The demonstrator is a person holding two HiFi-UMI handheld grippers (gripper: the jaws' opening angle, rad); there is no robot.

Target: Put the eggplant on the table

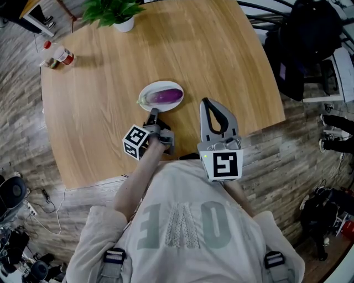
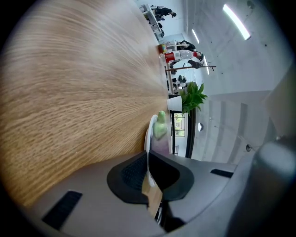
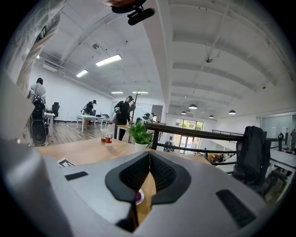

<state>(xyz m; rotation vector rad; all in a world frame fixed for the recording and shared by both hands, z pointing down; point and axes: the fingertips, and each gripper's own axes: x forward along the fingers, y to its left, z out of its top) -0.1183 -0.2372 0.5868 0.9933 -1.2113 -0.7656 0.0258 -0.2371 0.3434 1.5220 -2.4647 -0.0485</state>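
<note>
Round wooden table, light grain. Directly on it: white plate near front-centre; potted plant at far edge; bottle, red-labelled, at far left edge, small dark container just beside it.

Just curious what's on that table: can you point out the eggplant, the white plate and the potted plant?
eggplant (image 1: 166,96), head view, purple body.
white plate (image 1: 160,83), head view, upper rim.
potted plant (image 1: 110,10), head view, green leaves.
</note>
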